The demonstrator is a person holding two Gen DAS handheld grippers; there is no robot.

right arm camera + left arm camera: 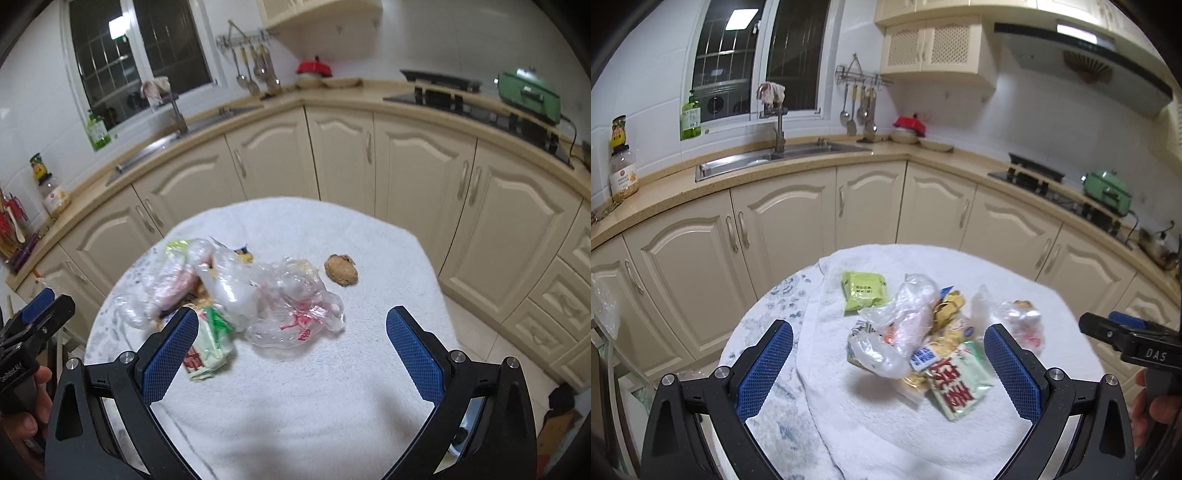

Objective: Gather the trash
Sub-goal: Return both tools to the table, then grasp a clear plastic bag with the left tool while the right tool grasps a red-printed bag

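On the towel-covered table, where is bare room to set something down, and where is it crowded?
Bare white towel lies on the near side, between the open right tongs and the trash pile, and along the far edge behind the brown lump. It is crowded at the centre-left, where plastic bags and snack wrappers overlap.

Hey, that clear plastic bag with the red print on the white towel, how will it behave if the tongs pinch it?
The clear plastic bag is crumpled and thin, so it will probably collapse and flop rather than hold shape. It looks very light and glossy, so it may slip unless pinched at a fold. It touches other wrappers, so neighbours might drag along.
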